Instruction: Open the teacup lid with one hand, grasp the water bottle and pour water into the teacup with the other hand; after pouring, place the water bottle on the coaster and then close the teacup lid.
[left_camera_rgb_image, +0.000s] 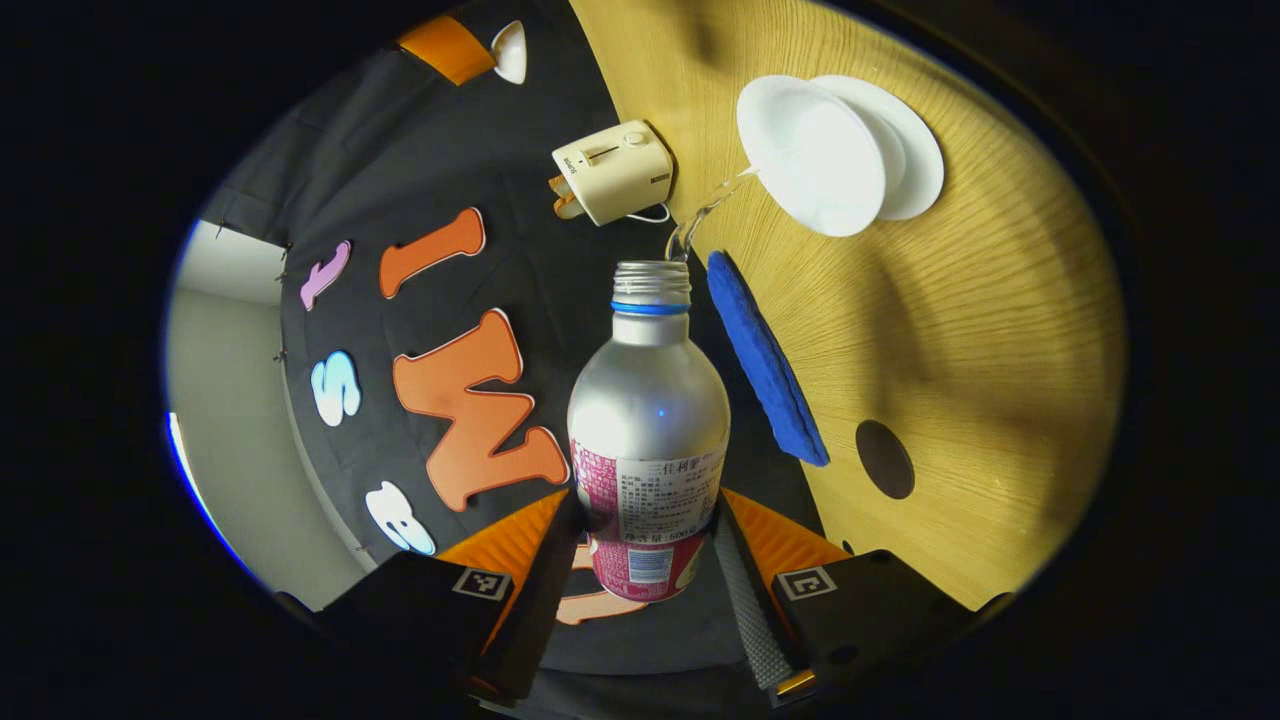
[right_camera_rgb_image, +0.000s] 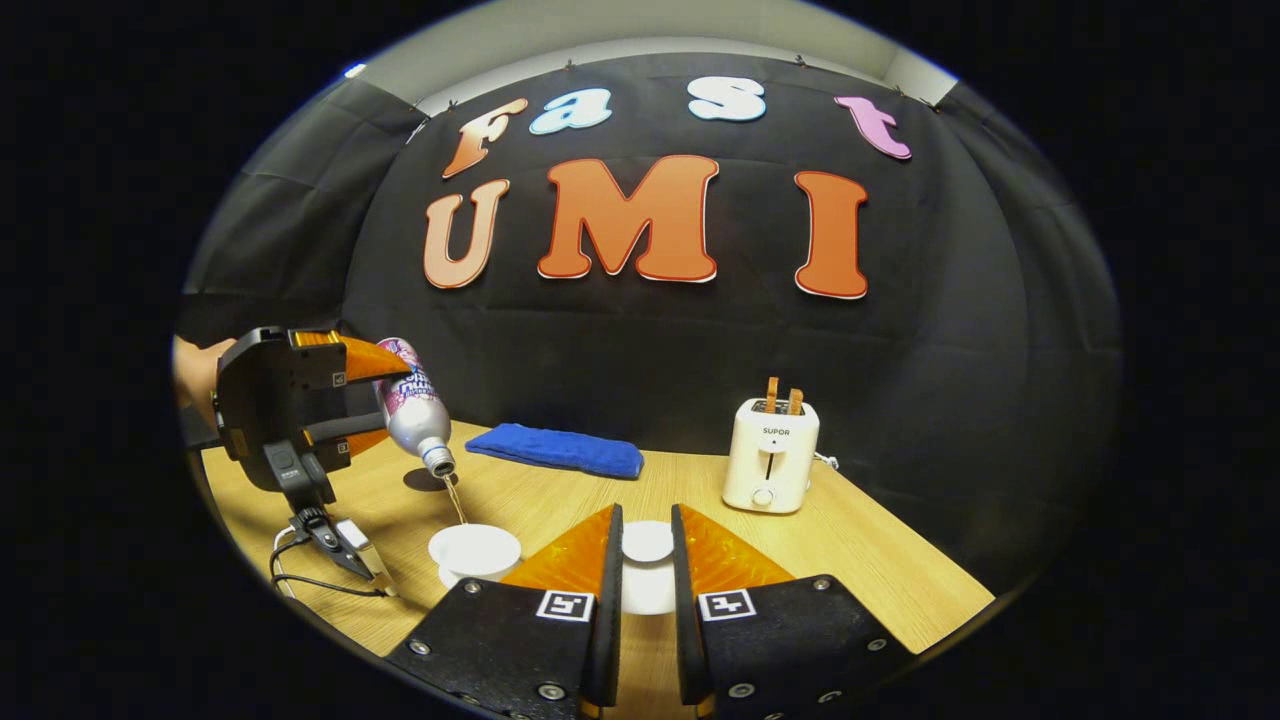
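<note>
My right gripper (right_camera_rgb_image: 645, 560) is clamped on the white teacup lid (right_camera_rgb_image: 647, 545), held above the wooden table (right_camera_rgb_image: 880, 570). Just left of it stands the open white teacup (right_camera_rgb_image: 475, 552) on its saucer, taking a thin stream of water. My left gripper (left_camera_rgb_image: 650, 560) squeezes the tilted silver water bottle (left_camera_rgb_image: 648, 410), uncapped, mouth above the cup. Farther back lie a blue cloth (right_camera_rgb_image: 557, 450), a dark coaster (left_camera_rgb_image: 885, 459) and, right, a cream toaster (right_camera_rgb_image: 770, 455).
</note>
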